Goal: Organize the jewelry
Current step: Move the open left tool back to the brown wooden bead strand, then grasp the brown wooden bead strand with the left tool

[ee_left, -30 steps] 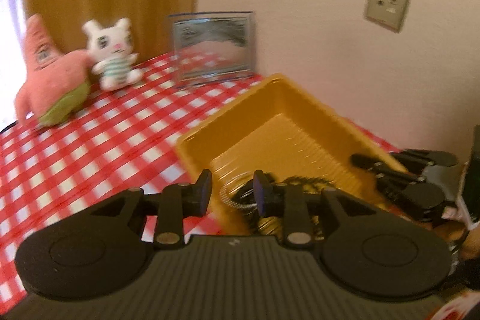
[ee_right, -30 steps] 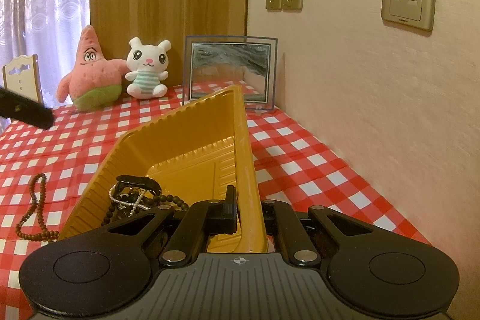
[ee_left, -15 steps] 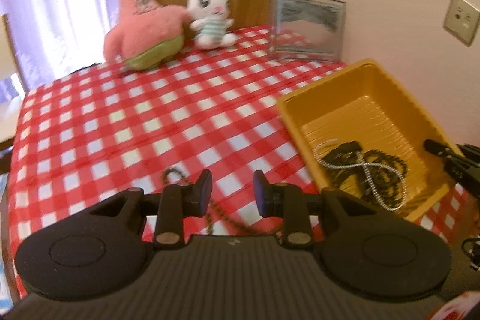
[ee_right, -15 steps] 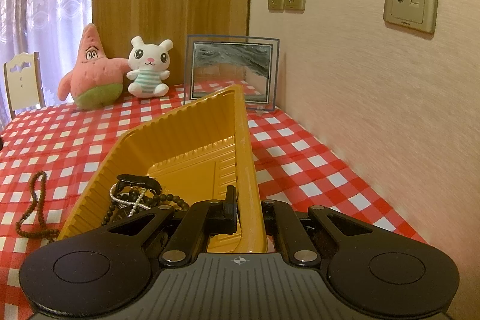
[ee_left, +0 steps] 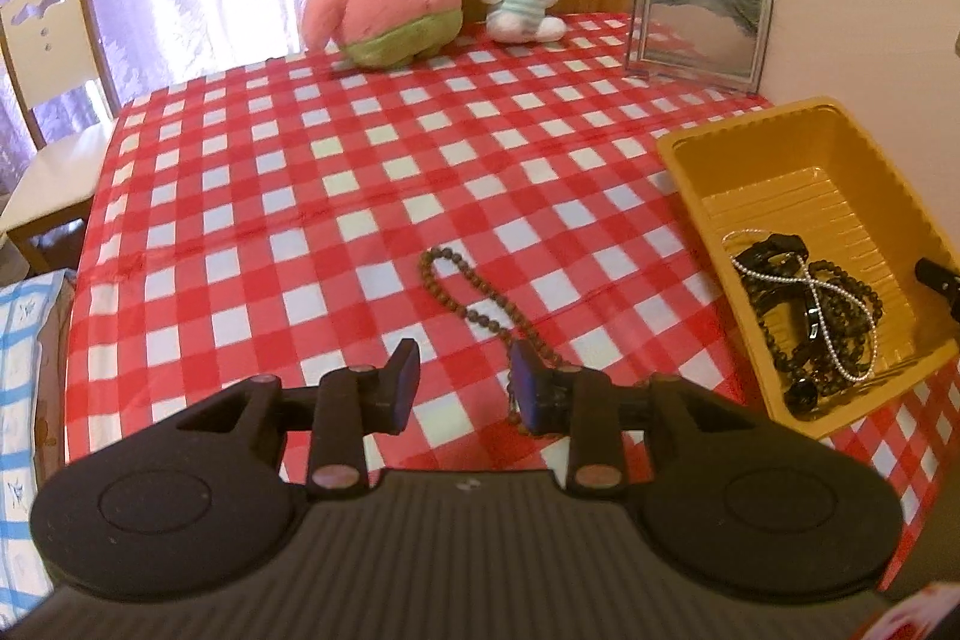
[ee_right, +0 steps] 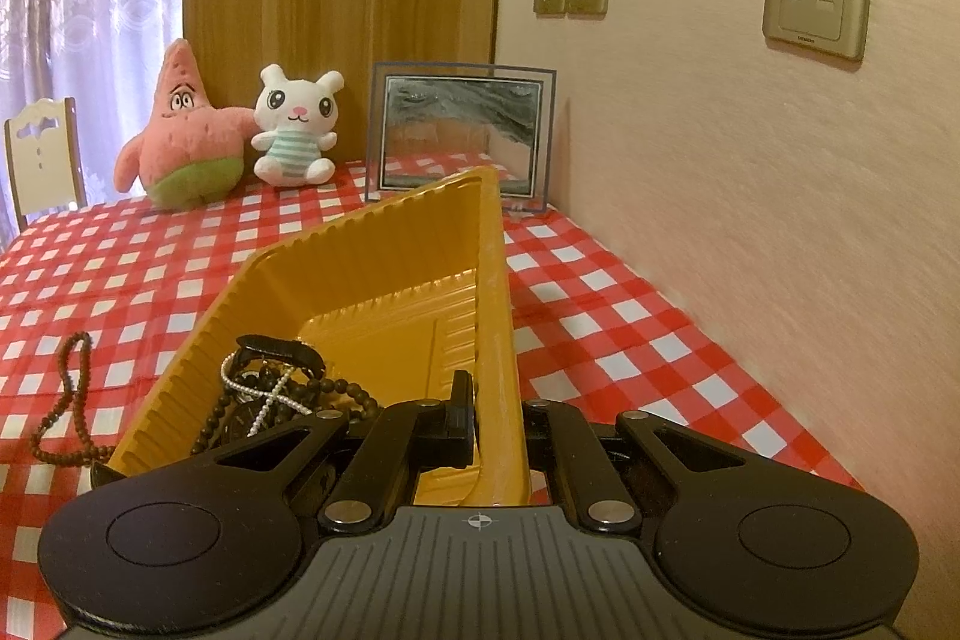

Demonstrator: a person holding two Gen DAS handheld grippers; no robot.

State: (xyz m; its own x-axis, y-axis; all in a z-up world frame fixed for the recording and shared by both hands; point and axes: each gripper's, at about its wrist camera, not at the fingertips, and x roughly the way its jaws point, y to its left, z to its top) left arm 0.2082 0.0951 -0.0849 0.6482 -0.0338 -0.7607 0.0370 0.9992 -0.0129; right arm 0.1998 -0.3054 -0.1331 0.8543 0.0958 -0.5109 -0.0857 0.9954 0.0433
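Brown beads (ee_left: 480,307) lay on the desk (ee_left: 252,196) beside the tray (ee_left: 684,172); the left hand-held gripper (ee_left: 465,388) had swung off the tray, spread, above them; the right hand-held gripper (ee_right: 498,415) stayed pinching the tray wall; likely next pick.

Our left gripper (ee_left: 465,388) and right gripper (ee_right: 497,415) looked alike: matte black bodies with a ribbed grey plate in the middle, a round raised disc on each side, triangular cut-outs in the arms, and silver rivets at the pivots. A small crosshair mark sat on each plate. The left fingers (ee_left: 403,381) carried dark bluish pads.
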